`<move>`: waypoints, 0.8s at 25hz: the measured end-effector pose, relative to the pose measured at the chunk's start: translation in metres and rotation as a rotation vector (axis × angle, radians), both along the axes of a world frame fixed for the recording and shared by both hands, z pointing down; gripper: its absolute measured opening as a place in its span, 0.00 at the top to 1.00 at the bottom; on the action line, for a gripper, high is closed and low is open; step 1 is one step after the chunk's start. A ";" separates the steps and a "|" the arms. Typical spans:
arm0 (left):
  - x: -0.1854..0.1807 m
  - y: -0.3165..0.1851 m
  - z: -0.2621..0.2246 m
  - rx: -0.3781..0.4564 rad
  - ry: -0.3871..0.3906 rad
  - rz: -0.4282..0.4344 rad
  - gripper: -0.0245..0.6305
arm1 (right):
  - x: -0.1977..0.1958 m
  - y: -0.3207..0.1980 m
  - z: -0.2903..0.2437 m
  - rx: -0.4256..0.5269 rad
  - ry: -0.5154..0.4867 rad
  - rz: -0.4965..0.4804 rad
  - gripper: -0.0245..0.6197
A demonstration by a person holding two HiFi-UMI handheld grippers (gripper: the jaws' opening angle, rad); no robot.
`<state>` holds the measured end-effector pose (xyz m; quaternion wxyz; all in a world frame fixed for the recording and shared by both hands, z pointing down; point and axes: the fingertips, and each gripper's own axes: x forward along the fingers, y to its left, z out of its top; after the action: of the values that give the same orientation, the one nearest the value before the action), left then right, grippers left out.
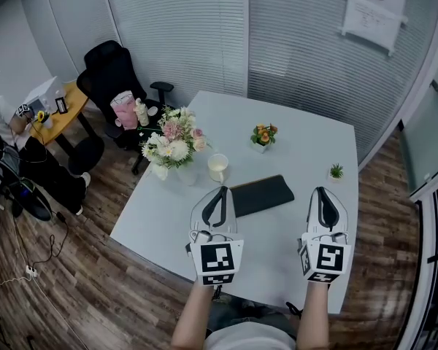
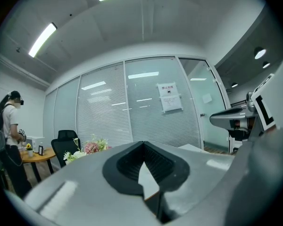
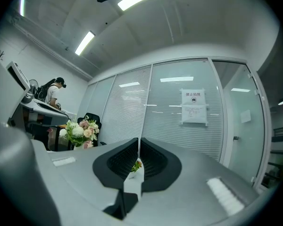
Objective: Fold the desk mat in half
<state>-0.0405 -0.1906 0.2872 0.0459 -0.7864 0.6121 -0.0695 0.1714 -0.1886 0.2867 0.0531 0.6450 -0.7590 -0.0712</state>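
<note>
Two empty tools, jaws together – left tool (image 1: 222, 191), right tool (image 1: 322, 191) – above the near edge of the white counter (image 1: 306, 141). Dark thin rectangular desk mat (image 1: 263, 194) flat just beyond left tool; probably light, floppy, slightly grippy – best pinched at one short edge's corners

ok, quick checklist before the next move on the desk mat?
1. left hand-held gripper empty: ok, jaws together with nothing between.
2. right hand-held gripper empty: ok, jaws together with nothing between.
3. Jaws open, ready to grasp: not ok, both are shut.
4. desk mat top clear: ok, nothing lies on it.
5. cup off the mat: ok, but it stands close to the far left corner.
6. Mat already folded: cannot tell.
</note>
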 end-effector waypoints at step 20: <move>0.003 0.003 0.006 -0.024 -0.001 -0.017 0.96 | 0.010 0.005 0.004 -0.008 -0.003 0.009 0.91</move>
<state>-0.0373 -0.1876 0.2927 0.0361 -0.7816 0.6178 -0.0776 0.1814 -0.1833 0.2907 0.0550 0.6483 -0.7565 -0.0668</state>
